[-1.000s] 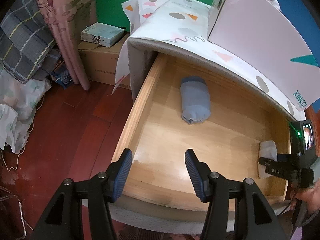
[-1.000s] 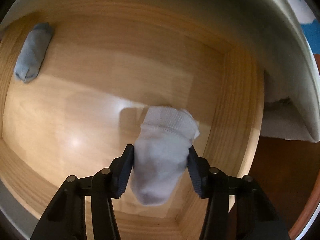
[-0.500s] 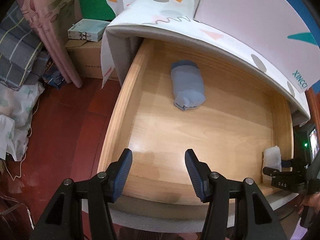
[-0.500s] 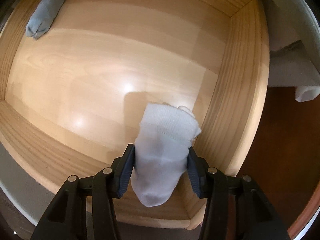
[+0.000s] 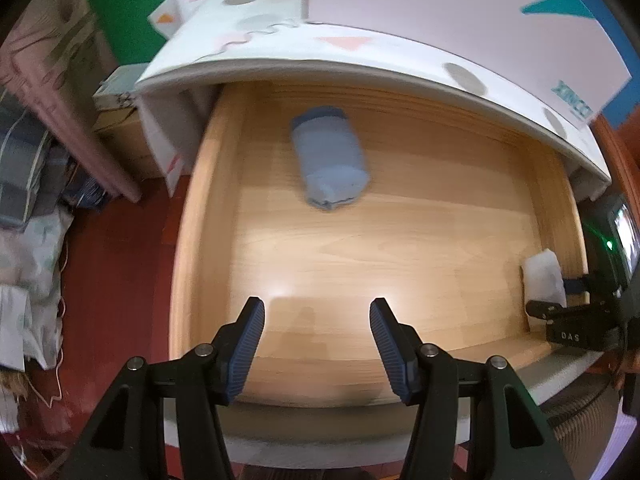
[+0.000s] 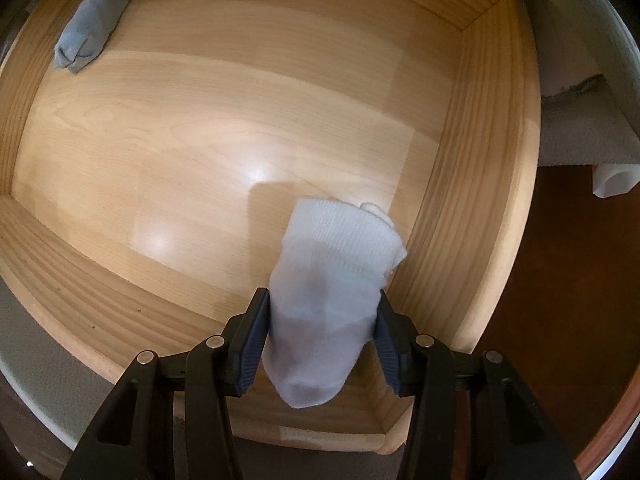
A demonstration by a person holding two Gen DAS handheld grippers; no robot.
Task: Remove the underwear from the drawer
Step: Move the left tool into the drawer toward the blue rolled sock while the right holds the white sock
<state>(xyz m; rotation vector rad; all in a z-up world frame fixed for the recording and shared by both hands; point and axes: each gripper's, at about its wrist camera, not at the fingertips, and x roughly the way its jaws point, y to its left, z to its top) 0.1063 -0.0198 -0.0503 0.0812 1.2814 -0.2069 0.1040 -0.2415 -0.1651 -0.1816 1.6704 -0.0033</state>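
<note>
- Two rolled bundles of underwear are in view, both with the open wooden drawer (image 6: 472,184) as their setting.
- One, the white roll (image 6: 332,300), is clamped between the blue pads of the right gripper (image 6: 322,330); the pads press into its sides, and it hangs over the drawer's front right corner, close to the right wall.
- From the left wrist view the same white roll (image 5: 544,280) shows at the drawer's far right edge, with the right gripper's black body just beside it.
- The other, the blue-grey roll (image 5: 330,158), lies flat on the drawer floor toward the back, nearer the left wall than the right; in the right wrist view it sits in the drawer's back left corner (image 6: 94,22).
- The left gripper (image 5: 316,344) hovers above the drawer's front edge with its jaws partly apart and nothing between them.
- A white patterned cover (image 5: 360,56) overhangs the drawer's back.
- Left of the drawer, red-brown floor (image 5: 120,280) and a pink curtain (image 5: 68,92) show.
</note>
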